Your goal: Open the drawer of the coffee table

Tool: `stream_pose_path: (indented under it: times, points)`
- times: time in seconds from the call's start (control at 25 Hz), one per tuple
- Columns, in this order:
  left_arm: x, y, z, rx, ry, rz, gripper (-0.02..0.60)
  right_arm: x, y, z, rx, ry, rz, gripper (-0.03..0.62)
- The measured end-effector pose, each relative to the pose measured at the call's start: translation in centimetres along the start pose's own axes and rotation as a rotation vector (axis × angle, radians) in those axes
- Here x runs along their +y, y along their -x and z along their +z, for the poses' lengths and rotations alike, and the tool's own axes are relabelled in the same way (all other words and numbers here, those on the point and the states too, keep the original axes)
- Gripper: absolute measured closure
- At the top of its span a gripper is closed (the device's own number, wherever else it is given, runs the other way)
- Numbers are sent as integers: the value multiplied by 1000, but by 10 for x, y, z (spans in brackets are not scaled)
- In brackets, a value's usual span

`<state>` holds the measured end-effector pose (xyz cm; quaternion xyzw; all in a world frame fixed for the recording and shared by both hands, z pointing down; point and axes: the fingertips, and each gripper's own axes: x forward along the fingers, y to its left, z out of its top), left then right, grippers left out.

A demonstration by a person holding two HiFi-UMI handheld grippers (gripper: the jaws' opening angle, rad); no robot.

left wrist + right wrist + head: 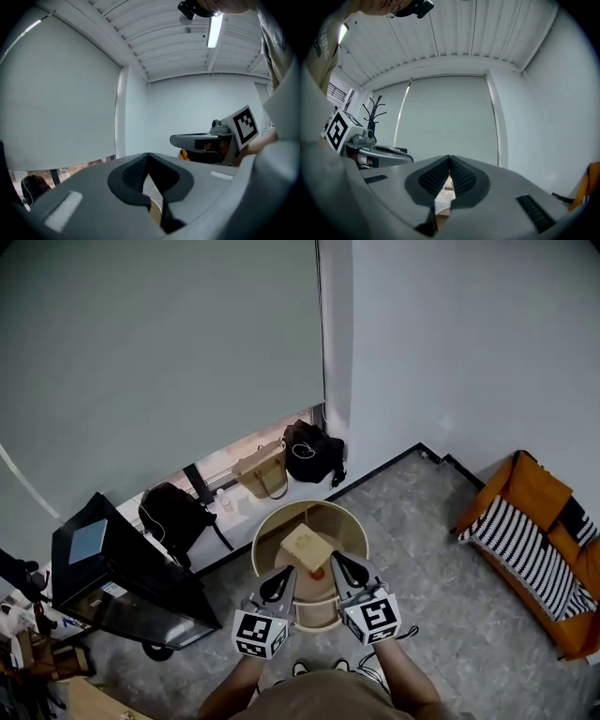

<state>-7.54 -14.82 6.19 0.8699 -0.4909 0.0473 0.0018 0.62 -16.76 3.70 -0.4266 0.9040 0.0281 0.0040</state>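
1. The left tool (148, 157) and right tool (449, 159) were both closed, empty and level, side by side.
2. Below them stood the round table (357, 527) with a box (307, 547) on top; its drawer (316, 612) seemed to face the person.
3. Lowering one tool, opening it and gripping the drawer front squarely would serve best.
4. No writing was readable, only square markers (260, 634).

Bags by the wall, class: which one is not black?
The tan tote bag, standing between the black backpack and the black bag; both neighbours are black.
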Motion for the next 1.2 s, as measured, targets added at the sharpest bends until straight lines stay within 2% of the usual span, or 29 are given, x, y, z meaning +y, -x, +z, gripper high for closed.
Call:
stream_pose_path:
  times: [0.24, 0.4, 0.52, 0.68, 0.96, 1.2]
  points:
    - [16, -2, 1, 1, 11, 19, 575, 6, 2, 4, 44, 28, 16, 589]
    - [24, 5, 0, 2, 13, 33, 575, 14, -3, 3, 16, 37, 23, 589]
    - [29, 8, 3, -12, 51, 24, 577, 18, -8, 5, 17, 60, 23, 589]
    - [29, 8, 4, -7, 26, 23, 577, 19, -4, 11, 45, 46, 29, 589]
    - [23, 3, -2, -4, 55, 2, 575, 20, -2, 2, 37, 70, 34, 589]
    - [29, 2, 6, -43, 51, 16, 575, 25, -11, 5, 16, 96, 62, 589]
